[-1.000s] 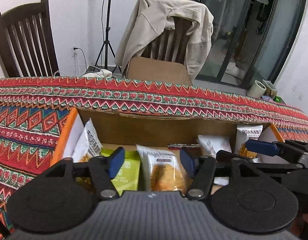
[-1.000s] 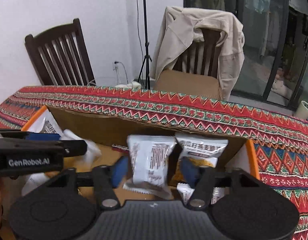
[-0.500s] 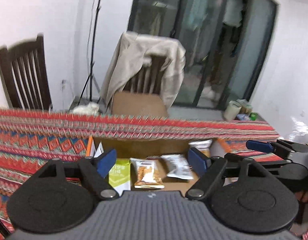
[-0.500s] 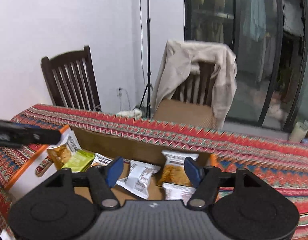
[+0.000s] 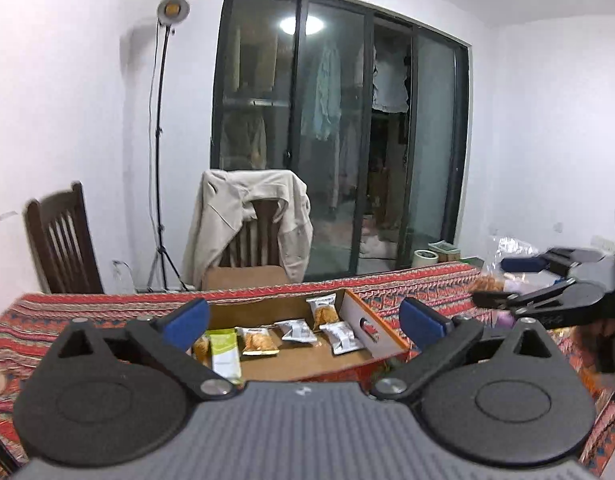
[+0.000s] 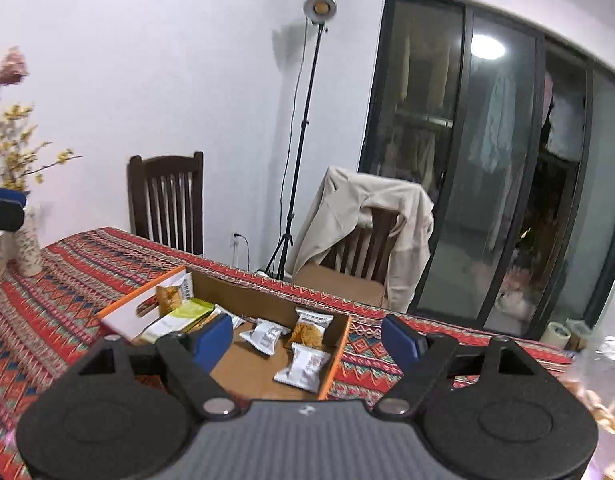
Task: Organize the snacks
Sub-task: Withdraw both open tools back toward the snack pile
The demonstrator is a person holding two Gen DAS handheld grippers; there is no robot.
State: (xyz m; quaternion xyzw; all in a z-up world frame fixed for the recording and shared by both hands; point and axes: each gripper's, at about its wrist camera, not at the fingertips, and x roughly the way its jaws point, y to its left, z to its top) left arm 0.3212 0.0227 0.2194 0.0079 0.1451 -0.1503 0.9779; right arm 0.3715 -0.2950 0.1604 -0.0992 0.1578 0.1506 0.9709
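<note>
A shallow cardboard box with orange rims (image 5: 381,330) (image 6: 334,354) sits on the patterned tablecloth. It holds several snack packets: a green one (image 5: 224,354) (image 6: 187,312), orange-printed ones (image 5: 257,340) (image 6: 309,330) and white ones (image 5: 341,336) (image 6: 301,366). My left gripper (image 5: 303,320) is open and empty, raised well back from the box. My right gripper (image 6: 307,338) is open and empty, also raised above the box's near right side. The right gripper also shows at the right edge of the left wrist view (image 5: 547,280).
Two wooden chairs stand behind the table, one (image 5: 251,232) (image 6: 367,232) draped with a beige jacket. A light stand (image 6: 303,128) is by the wall. A vase with flowers (image 6: 25,248) stands at the table's left. A clear bag of snacks (image 5: 507,256) (image 6: 603,372) lies at the right.
Both grippers have lifted up and back from the box, so it now looks small and far. Both jaws have opened wider. The snacks stay in the box.
</note>
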